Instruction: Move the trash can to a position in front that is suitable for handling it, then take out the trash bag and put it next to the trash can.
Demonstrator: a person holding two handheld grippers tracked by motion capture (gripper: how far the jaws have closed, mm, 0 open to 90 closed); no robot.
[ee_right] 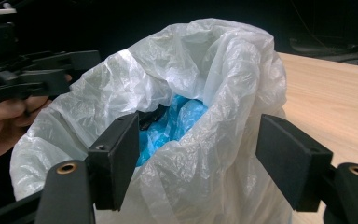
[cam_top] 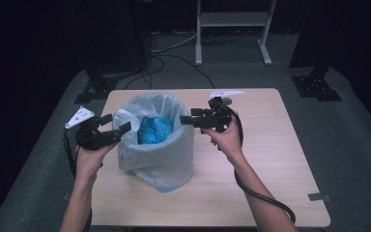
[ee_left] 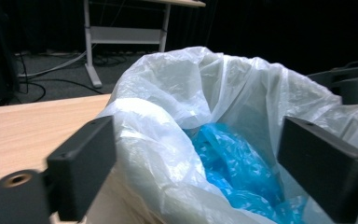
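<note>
A white translucent plastic bag (cam_top: 154, 150) stands open-mouthed on the wooden table (cam_top: 270, 159), with crumpled blue plastic (cam_top: 154, 129) inside. My left gripper (cam_top: 117, 123) is at the bag's left rim, open, its jaws pointing at the bag. In the left gripper view the bag's near rim (ee_left: 168, 107) lies between the spread jaws, and the pads do not press on it. My right gripper (cam_top: 188, 117) hovers open at the right rim. The right gripper view has the rim (ee_right: 223, 70) between its wide jaws, the blue plastic (ee_right: 182, 119) below, and the left gripper (ee_right: 37, 74) across the bag.
A white metal frame (cam_top: 232, 29) stands on the floor beyond the table, with cables (cam_top: 174, 53) trailing near it. Dark stand bases (cam_top: 316, 84) sit at the table's far corners. The right gripper's cable (cam_top: 265, 198) runs over the table's near right part.
</note>
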